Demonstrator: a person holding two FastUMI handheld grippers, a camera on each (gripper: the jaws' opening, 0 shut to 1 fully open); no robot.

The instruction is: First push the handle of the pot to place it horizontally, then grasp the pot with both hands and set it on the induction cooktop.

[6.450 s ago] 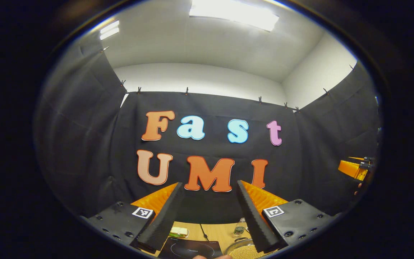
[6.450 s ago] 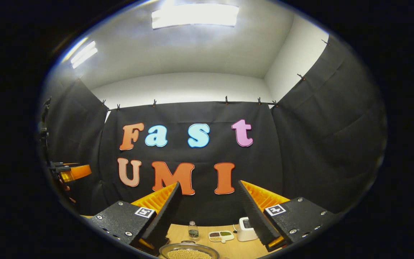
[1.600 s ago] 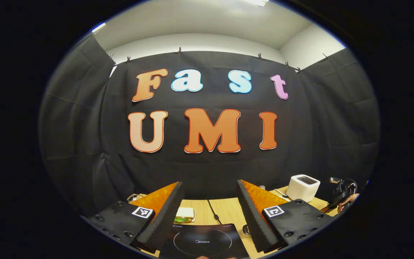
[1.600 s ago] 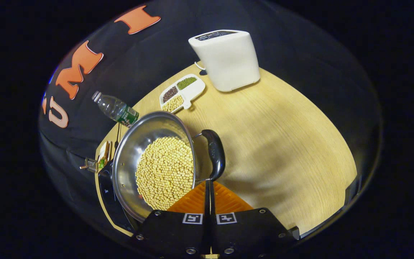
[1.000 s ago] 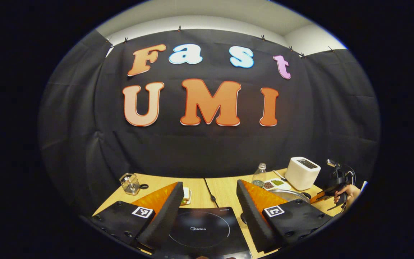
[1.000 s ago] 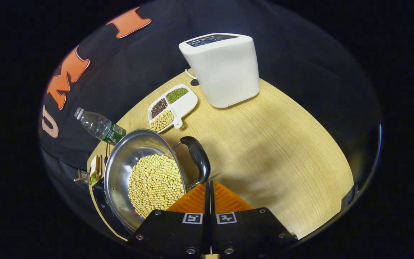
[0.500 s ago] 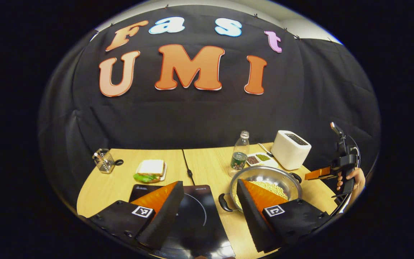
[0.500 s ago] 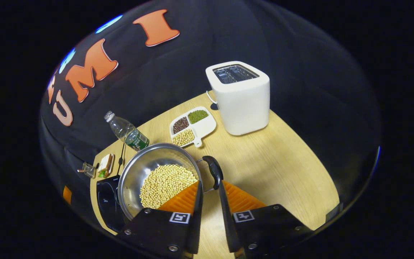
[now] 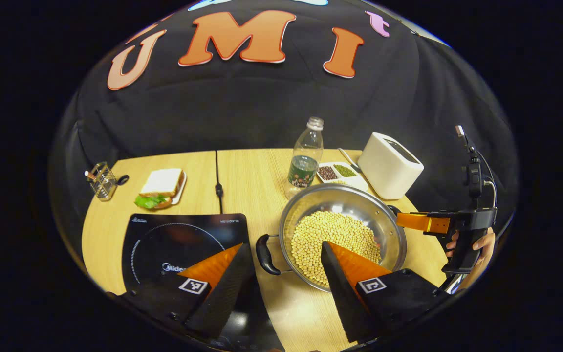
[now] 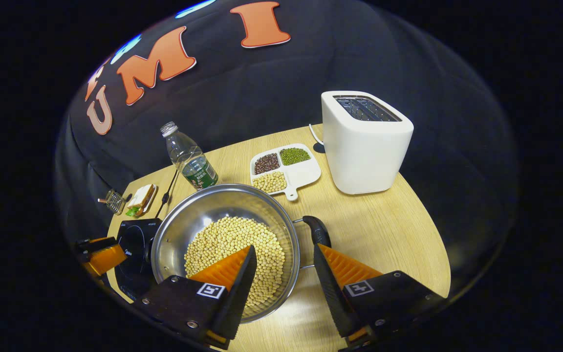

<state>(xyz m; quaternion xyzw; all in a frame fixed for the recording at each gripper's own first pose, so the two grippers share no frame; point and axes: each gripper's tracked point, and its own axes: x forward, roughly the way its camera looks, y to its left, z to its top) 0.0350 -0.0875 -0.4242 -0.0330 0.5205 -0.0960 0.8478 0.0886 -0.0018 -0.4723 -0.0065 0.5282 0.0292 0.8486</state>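
Light fell evenly from above, brightening the counter [image 10: 384, 234] while the cloth wall stayed dark. Glare streaked the pot [image 10: 193, 215] wall and the cooktop [image 9: 184, 239]. Soft shadows pooled beneath things. Both views stayed sharp, bending strongly toward the edges.

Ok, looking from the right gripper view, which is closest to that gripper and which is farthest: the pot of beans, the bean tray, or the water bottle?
1. Pot: right at the right gripper, left of its fingers.
2. Bean tray: behind the pot, middle of the table.
3. Water bottle: farthest, back left by the wall.
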